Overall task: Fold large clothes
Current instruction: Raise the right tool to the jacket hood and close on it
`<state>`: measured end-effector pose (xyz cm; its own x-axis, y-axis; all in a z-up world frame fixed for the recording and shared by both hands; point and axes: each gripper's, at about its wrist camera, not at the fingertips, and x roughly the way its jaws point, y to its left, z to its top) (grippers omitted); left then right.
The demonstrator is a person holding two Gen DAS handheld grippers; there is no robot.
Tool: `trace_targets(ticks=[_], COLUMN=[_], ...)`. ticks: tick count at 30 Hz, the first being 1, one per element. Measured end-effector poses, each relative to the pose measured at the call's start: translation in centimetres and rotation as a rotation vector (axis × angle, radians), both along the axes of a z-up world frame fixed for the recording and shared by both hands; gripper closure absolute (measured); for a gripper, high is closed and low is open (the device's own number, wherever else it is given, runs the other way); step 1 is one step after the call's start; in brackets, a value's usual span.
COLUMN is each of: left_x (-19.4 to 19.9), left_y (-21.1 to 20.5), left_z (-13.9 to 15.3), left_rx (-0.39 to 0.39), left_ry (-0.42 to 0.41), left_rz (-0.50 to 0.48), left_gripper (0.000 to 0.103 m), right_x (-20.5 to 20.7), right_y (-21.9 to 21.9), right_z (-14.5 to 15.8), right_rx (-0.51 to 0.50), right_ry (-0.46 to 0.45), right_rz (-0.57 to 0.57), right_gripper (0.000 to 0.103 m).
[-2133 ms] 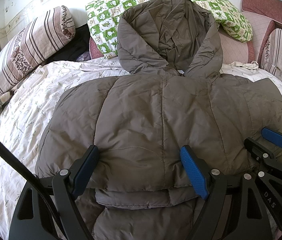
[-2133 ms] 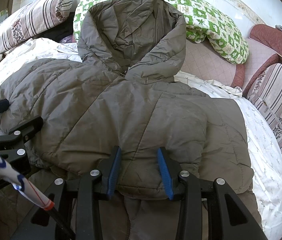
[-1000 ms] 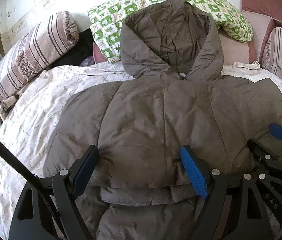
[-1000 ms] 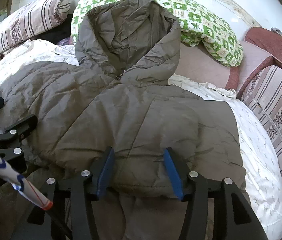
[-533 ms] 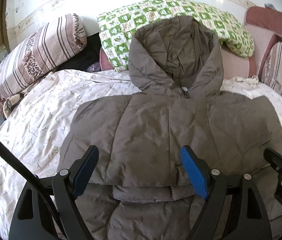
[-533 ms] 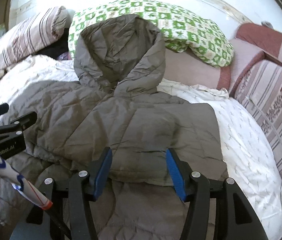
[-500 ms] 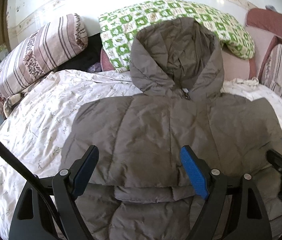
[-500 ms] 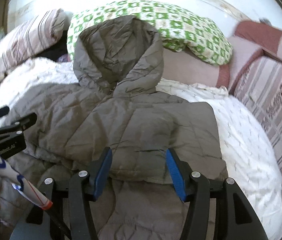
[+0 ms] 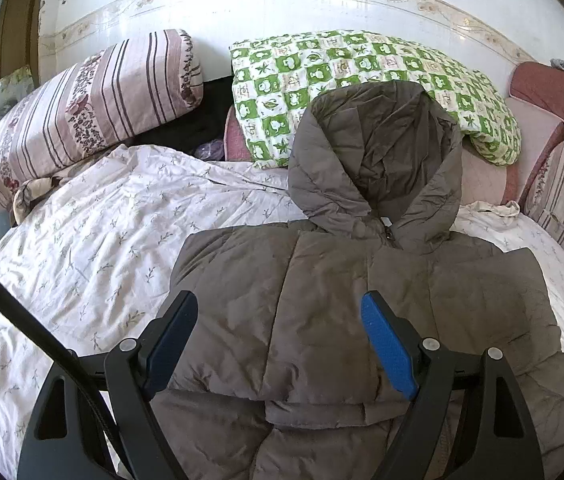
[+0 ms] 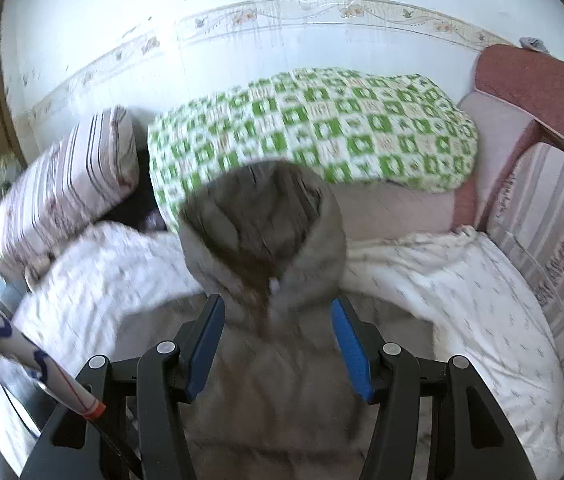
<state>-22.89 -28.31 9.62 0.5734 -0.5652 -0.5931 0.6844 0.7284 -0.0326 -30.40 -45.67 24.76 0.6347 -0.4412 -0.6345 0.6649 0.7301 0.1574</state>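
Observation:
A grey-brown hooded puffer jacket point(image 9: 341, 300) lies flat on the bed with its front up. Its sides are folded in and its hood point(image 9: 377, 160) rests against the pillows. My left gripper point(image 9: 278, 308) hovers open above the jacket's lower chest, with nothing between its blue pads point(image 9: 389, 356). In the blurred right wrist view, my right gripper point(image 10: 278, 312) is open too and held well above the jacket point(image 10: 278, 380), framing the collar below the hood point(image 10: 262, 220). Neither gripper touches the cloth.
The bed has a white floral sheet point(image 9: 94, 248). A striped bolster point(image 9: 82, 112) and a green checked pillow point(image 9: 361, 76) lean on the back wall. A red and striped padded side point(image 10: 541, 184) bounds the bed on the right. A white pole point(image 10: 22, 352) crosses the right view's left edge.
Both grippers have lifted away from the jacket, the right one much more. The left gripper has dropped out of the right wrist view. The jacket stays lying; the jaws' width is unchanged.

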Motion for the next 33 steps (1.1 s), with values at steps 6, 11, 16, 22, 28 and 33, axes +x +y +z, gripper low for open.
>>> trace_targets(ticks=[6, 11, 16, 22, 28, 33], left_x=[0.4, 1.5, 2.7, 3.9, 4.1, 4.0], left_y=[-0.4, -0.2, -0.4, -0.5, -1.0, -1.1], left_z=[-0.6, -1.0, -1.8, -2.6, -3.3, -3.3], left_rx=[0.003, -0.004, 0.004, 0.013, 0.031, 0.029], left_ry=[0.018, 0.038, 0.061, 0.090, 0.085, 0.085], left_rz=[-0.019, -0.007, 0.003, 0.011, 0.013, 0.016], left_gripper=[0.020, 0.020, 0.020, 0.020, 0.020, 0.020], right_x=[6.6, 12.6, 16.6, 19.3, 20.1, 17.2], right_y=[-5.5, -10.7, -15.3, -20.2, -21.9, -19.5], right_z=[2.8, 1.1, -1.4, -4.4, -7.1, -6.6], right_rx=[0.149, 0.258, 0.339, 0.421, 0.424, 0.374], right_ry=[-0.092, -0.099, -0.124, -0.173, -0.132, -0.191], right_rz=[-0.038, -0.084, -0.129, -0.227, -0.277, -0.210], right_gripper=[0.038, 0.037, 0.035, 0.033, 0.077, 0.092])
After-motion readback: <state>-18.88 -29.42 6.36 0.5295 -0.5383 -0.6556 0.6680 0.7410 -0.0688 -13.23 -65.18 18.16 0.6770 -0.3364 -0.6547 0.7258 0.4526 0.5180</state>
